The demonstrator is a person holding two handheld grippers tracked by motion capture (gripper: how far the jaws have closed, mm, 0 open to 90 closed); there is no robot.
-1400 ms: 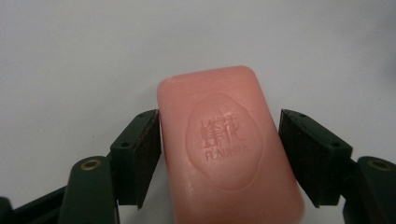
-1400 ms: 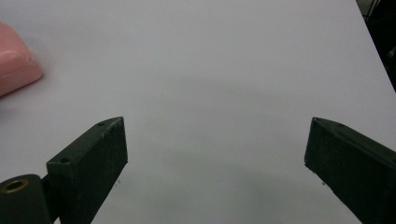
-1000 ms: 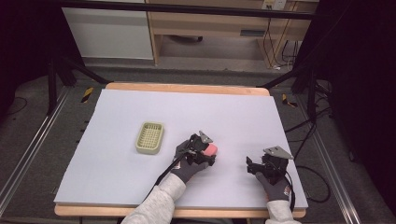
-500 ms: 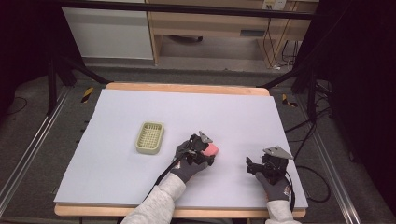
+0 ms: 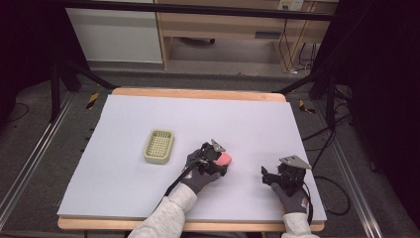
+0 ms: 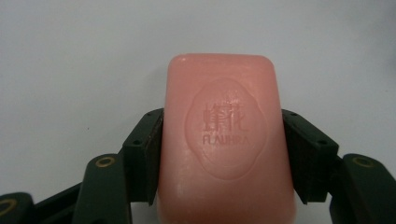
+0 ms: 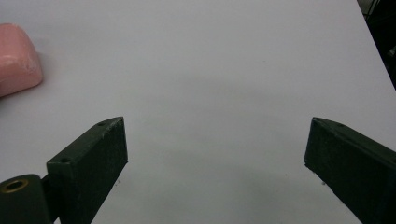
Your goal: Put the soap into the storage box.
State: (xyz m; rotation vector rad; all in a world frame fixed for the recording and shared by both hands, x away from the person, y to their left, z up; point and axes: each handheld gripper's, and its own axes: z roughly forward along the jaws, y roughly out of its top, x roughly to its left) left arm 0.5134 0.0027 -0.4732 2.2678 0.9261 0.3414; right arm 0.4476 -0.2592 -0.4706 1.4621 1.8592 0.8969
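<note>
A pink bar of soap [image 6: 224, 140], stamped with a logo, lies flat on the pale table. My left gripper [image 6: 223, 126] is shut on it, one black pad against each long side. From above, the soap [image 5: 225, 158] shows at the tip of the left gripper [image 5: 219, 157], near the table's middle front. My right gripper [image 5: 270, 176] rests to the right of it, near the front edge. Its jaws [image 7: 217, 135] stand wide open over bare table with nothing between them. The soap [image 7: 16, 58] sits off to their upper left.
A small pale-green slatted basket [image 5: 159, 146] stands to the left of the left hand. The table [image 5: 198, 114] is a pale sheet on a wooden board. Black frame legs, cables and a wooden cabinet lie beyond its far and right edges.
</note>
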